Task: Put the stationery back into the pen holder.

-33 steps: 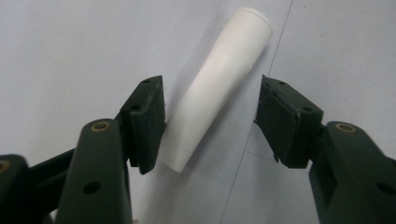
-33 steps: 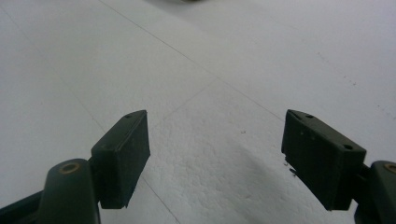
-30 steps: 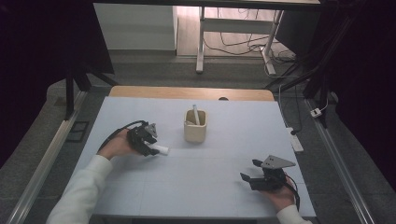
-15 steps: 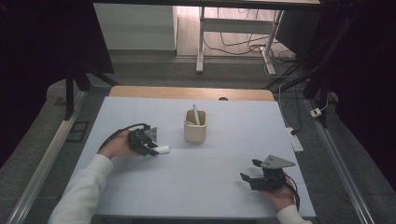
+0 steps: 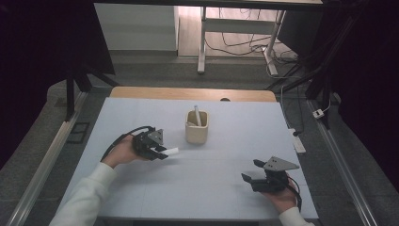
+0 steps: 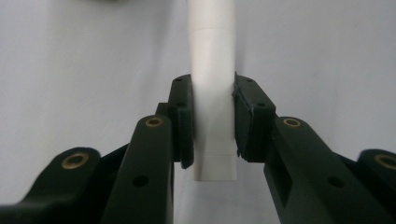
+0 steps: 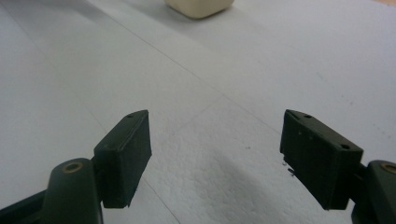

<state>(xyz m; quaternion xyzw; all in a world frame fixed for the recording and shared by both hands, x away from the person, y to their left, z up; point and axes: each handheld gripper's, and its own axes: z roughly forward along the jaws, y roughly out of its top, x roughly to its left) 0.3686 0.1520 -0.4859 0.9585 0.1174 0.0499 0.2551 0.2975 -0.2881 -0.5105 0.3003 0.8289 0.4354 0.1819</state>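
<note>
A white tube (image 5: 171, 151) sticks out to the right of my left gripper (image 5: 160, 153), left of the table's middle. In the left gripper view both black pads press on the tube (image 6: 212, 93), one on each side; my left gripper (image 6: 212, 116) has just closed on it. A cream cup (image 5: 196, 128) stands behind and to the right of it, with a white stick (image 5: 197, 115) upright inside. My right gripper (image 5: 250, 170) rests near the front right, jaws wide apart. In the right gripper view my right gripper (image 7: 215, 149) has bare mat between its pads, and the cup (image 7: 198, 7) shows at the top.
A pale mat (image 5: 226, 155) covers the table, with a wooden strip (image 5: 188, 93) along the far edge. A white power strip (image 5: 297, 143) lies just off the right edge. Metal rails run down both sides.
The left hand has shifted a little to the right and risen slightly, carrying the white tube with it. The right hand has stayed put.
</note>
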